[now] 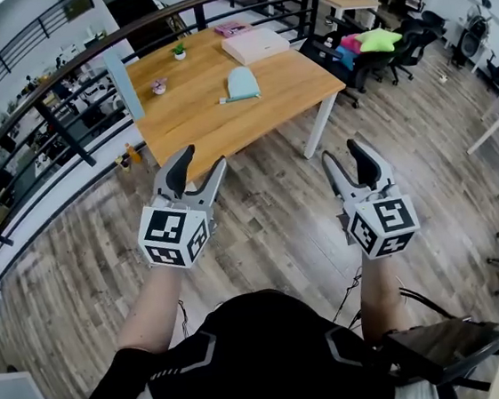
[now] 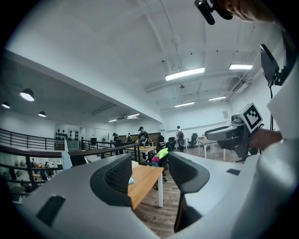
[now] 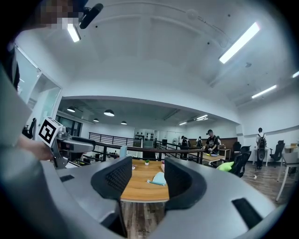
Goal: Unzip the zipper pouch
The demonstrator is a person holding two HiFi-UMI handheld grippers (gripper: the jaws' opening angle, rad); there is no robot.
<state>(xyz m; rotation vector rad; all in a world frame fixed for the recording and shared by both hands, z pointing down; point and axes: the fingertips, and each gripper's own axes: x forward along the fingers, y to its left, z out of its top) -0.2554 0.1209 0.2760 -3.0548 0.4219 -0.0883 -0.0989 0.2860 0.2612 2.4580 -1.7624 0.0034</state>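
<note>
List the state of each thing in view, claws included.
left claw: open, empty, held over the floor
right claw: open, empty, held over the floor
pouch: lying flat on the table, untouched; zipper too small to read
potted plant: upright on the table

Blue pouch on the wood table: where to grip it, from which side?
Probably the thin tab sticking out at the near-left corner of the pouch, coming from the near edge of the table. The pouch lies flat with its straight edge toward us; the tab is the only part jutting out. Can't tell if it's the zipper pull.
</note>
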